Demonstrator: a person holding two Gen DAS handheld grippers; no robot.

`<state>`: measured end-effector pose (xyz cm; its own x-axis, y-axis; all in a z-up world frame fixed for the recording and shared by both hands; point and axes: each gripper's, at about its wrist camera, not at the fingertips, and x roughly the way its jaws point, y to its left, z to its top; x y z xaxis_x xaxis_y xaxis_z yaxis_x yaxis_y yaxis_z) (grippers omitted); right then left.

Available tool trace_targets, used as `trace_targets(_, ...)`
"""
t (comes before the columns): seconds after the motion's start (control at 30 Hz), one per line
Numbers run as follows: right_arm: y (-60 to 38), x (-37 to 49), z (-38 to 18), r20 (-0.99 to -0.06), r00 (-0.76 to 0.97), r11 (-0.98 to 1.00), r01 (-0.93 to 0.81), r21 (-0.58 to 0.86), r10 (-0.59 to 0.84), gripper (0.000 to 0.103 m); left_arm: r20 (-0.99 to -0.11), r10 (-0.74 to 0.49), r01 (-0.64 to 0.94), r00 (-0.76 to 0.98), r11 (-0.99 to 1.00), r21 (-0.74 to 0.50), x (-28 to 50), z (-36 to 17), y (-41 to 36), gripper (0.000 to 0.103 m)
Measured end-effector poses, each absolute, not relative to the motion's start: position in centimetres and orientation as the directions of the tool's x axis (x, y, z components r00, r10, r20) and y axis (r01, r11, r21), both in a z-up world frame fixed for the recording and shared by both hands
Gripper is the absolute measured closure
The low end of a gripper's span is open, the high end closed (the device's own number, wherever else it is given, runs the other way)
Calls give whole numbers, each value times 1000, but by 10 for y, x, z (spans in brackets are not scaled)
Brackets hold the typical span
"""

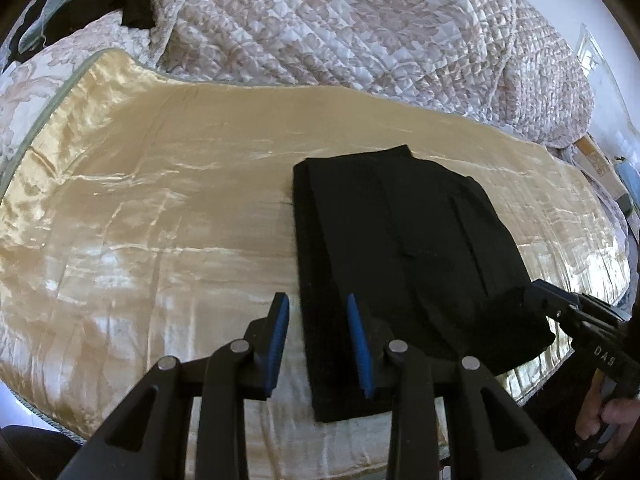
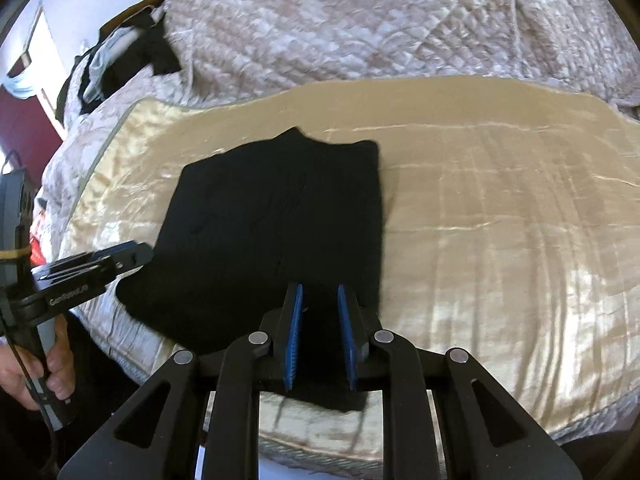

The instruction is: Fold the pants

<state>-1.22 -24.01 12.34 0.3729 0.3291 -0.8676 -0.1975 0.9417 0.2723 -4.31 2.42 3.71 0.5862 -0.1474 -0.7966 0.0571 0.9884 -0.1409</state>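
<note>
The black pants [image 1: 404, 264] lie folded into a compact rectangle on a shiny gold satin cover [image 1: 160, 208]. My left gripper [image 1: 318, 332] is open above the pants' near left edge; nothing is between its blue pads. In the right wrist view the pants [image 2: 276, 224] lie on the gold cover [image 2: 500, 216], and my right gripper [image 2: 319, 332] is open over their near edge. The right gripper also shows in the left wrist view [image 1: 538, 296] at the pants' right corner, and the left gripper shows in the right wrist view [image 2: 136, 254] at their left edge.
A quilted floral bedspread [image 1: 360, 24] lies behind the gold cover. A dark garment pile [image 2: 128, 60] sits at the far left of the bed. Cardboard boxes [image 1: 596, 164] stand at the right. The bed's near edge runs just below the pants.
</note>
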Motion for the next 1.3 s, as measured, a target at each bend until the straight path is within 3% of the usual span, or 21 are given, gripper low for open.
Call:
trace_targets(0.3,-243,1,123,-864,360,935,-181,305,352,85,-779,-176,83,602,984,-158,-35,50,24,70)
trace_targets(0.43,-244,11,120,-873,355,941,-169,293,336,85,-773,-214,90,597,976,-201,-24,48,28,59)
trace_targets(0.6,-247,19,115,-872,351,940,-154,305,341,85,-776,-265,80,572,960,-269,-14,41,34,57)
trace_targets(0.7,-247,22,113,-869,343,934,-154,322,356,69,-775,-292,90,560,952,-293,-11,38,34,57)
trace_targets(0.73,-246,24,113,-870,341,934,-152,323,356,55,-770,-298,92,564,949,-301,-9,39,34,56)
trace_targets(0.77,-246,25,113,-866,341,931,-152,333,365,50,-764,-304,94,570,947,-307,-8,39,34,54)
trace_targets(1.17,-261,54,82,-819,290,864,-67,499,495,49,-741,-422,73,522,888,-455,27,12,47,43)
trace_targets(1.3,-256,56,80,-816,295,862,-67,502,498,48,-736,-411,84,537,895,-439,27,11,43,43)
